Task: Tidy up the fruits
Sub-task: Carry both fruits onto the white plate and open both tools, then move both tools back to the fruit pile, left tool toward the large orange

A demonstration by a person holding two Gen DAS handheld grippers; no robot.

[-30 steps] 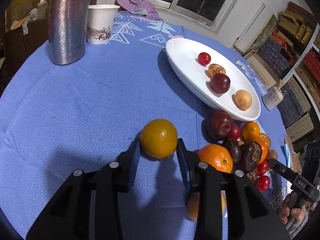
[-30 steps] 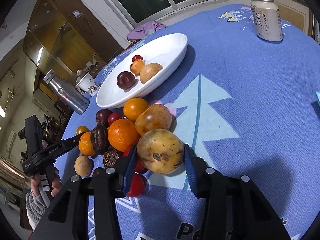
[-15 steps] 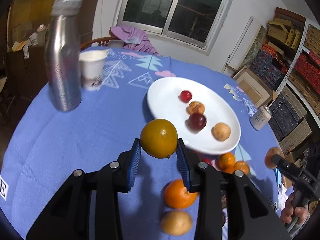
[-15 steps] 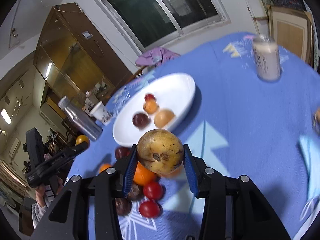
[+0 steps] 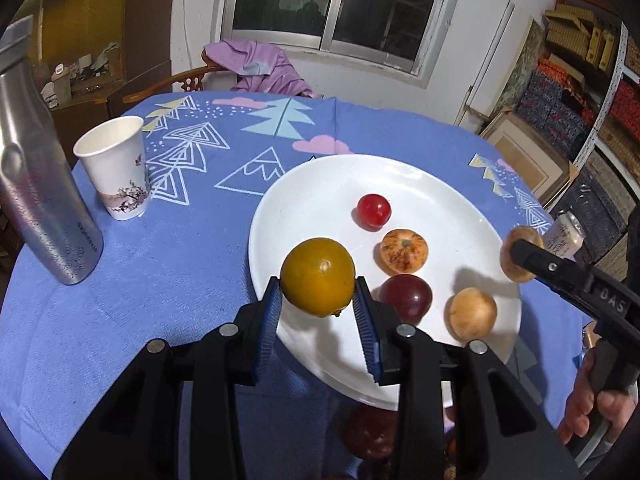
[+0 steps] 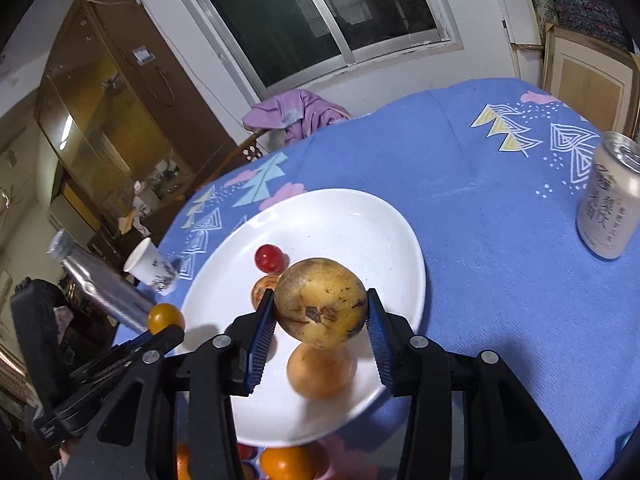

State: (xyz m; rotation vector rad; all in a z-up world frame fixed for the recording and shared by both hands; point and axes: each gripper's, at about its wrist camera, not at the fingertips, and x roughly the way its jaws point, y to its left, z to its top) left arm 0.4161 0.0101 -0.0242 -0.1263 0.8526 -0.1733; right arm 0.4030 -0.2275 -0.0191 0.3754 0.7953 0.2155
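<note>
My left gripper is shut on a yellow-orange citrus fruit, held in the air over the near left rim of the white plate. My right gripper is shut on a spotted tan-brown fruit above the same plate. On the plate lie a red cherry tomato, a small orange fruit, a dark red plum and a tan round fruit. The right gripper with its fruit shows at the plate's right edge in the left wrist view.
A steel bottle and a paper cup stand left of the plate. A drink can stands to the right on the blue cloth. More loose fruit lies below the plate's near rim. A chair with purple cloth is behind the table.
Both grippers have lifted their fruits off the table and carried them forward over the white plate. The pile of loose fruit has dropped behind and below the grippers.
</note>
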